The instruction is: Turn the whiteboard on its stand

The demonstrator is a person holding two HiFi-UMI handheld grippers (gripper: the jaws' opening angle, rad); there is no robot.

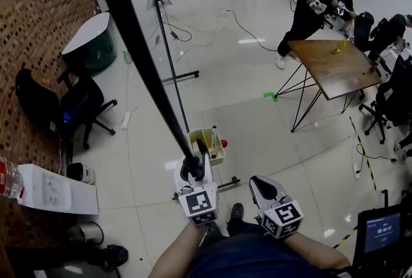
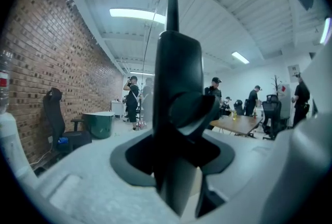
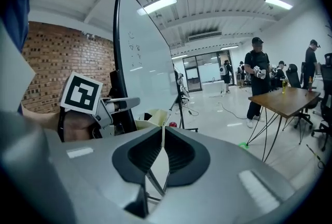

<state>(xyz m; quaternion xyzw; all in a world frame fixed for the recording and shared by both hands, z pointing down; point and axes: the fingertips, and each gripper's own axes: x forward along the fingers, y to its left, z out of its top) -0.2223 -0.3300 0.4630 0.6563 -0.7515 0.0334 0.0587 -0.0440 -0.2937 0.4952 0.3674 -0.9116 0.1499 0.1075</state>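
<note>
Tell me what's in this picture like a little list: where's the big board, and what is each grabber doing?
board: whiteboard, seen edge-on from the head view
left gripper: closed on the whiteboard's dark edge
right gripper: jaws together, holding nothing, off the board
tray: cream tray low by the board, red ball at its edge
nearby: wooden table, with a person standing next to it

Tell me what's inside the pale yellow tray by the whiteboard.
In the pale yellow tray: a dark object and a pale stick; a small red ball sits at its right rim. The left gripper covers its near end.
</note>
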